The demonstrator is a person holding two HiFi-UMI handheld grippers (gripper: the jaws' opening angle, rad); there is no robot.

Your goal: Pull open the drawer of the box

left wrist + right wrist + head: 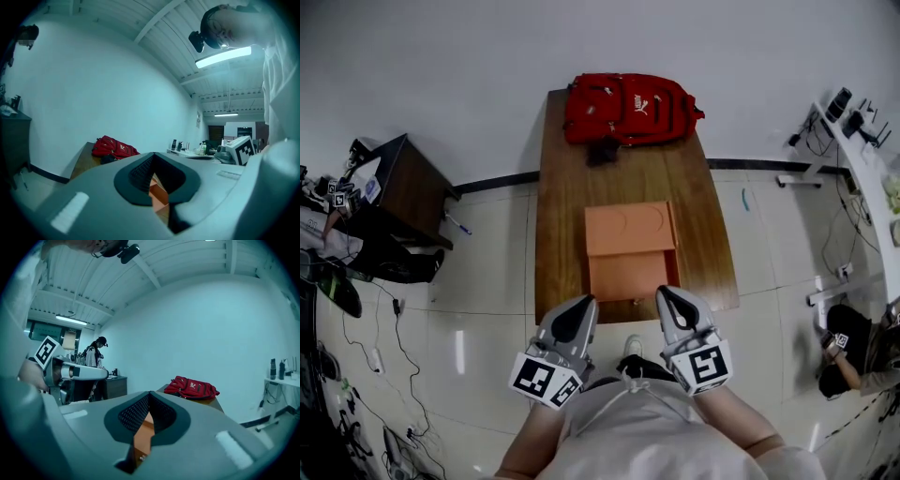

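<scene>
Head view: the orange box (630, 230) lies mid-surface (703, 216), its drawer (627, 277) apparently drawn toward the near edge; a red backpack (628, 108) sits at the far end. The left tongs (581, 305) and right tongs (668, 298) flank the drawer front.
Left gripper view: tongs closed tip to tip, empty.
Right gripper view: likewise closed, empty.

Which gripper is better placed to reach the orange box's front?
Right, probably, narrowly. In the head view the tip of the right gripper overlaps the near right corner of the orange box; the left gripper ends just outside the left corner.
</scene>
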